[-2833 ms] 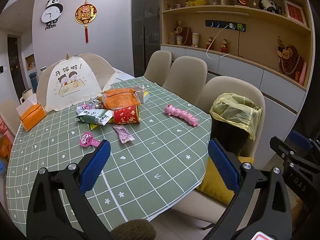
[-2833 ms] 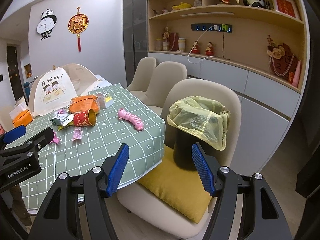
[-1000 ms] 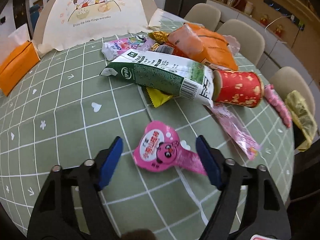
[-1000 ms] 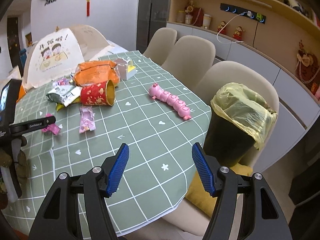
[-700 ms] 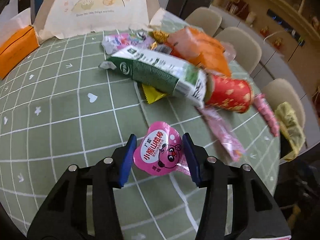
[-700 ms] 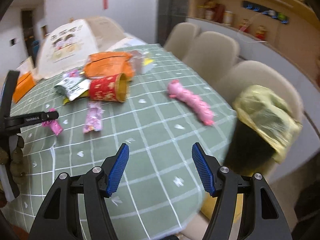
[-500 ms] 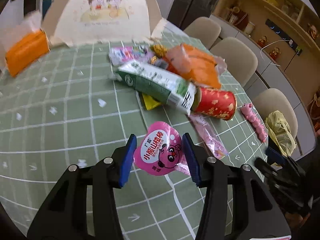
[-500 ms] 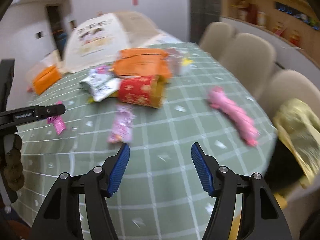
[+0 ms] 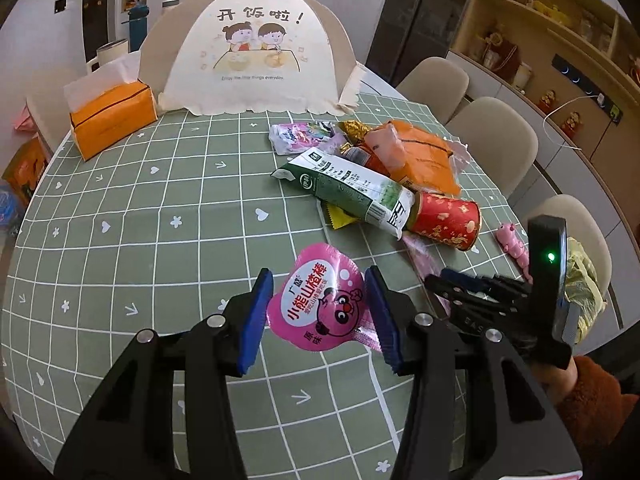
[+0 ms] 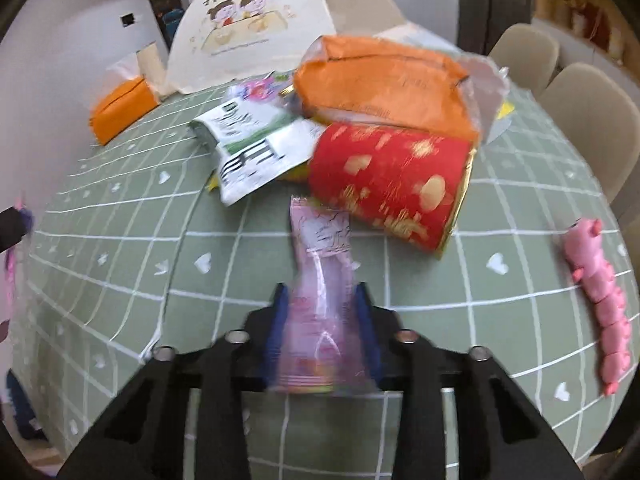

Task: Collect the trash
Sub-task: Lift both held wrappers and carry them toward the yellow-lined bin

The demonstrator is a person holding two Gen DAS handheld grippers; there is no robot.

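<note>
Trash first: pink heart-shaped wrapper [image 9: 320,298] sits squeezed between the blue pads of the left gripper [image 9: 320,314], lifted clear of the green checked tablecloth [image 9: 140,240], jaws about half closed on it. Over on the right wrist view, the right gripper [image 10: 320,330] has just been closing its jaws, and a long pink packet [image 10: 322,280] now stands between them, pads hard against both its sides, its far end stretched out on the cloth; the frame is blurred, so whether it has left the table I cannot tell. Just beyond that packet lies the red paper cup [image 10: 390,190] on its side, touching a green and white carton [image 9: 352,190], with an orange bag [image 10: 384,82] heaped behind them. A pink caterpillar toy [image 10: 600,300] rests apart near the right edge. At the far end, a tissue box [image 9: 114,120] stands beside the cream food cover [image 9: 256,62]. Yellow bin bag [image 9: 582,280] shows past the table's edge.
</note>
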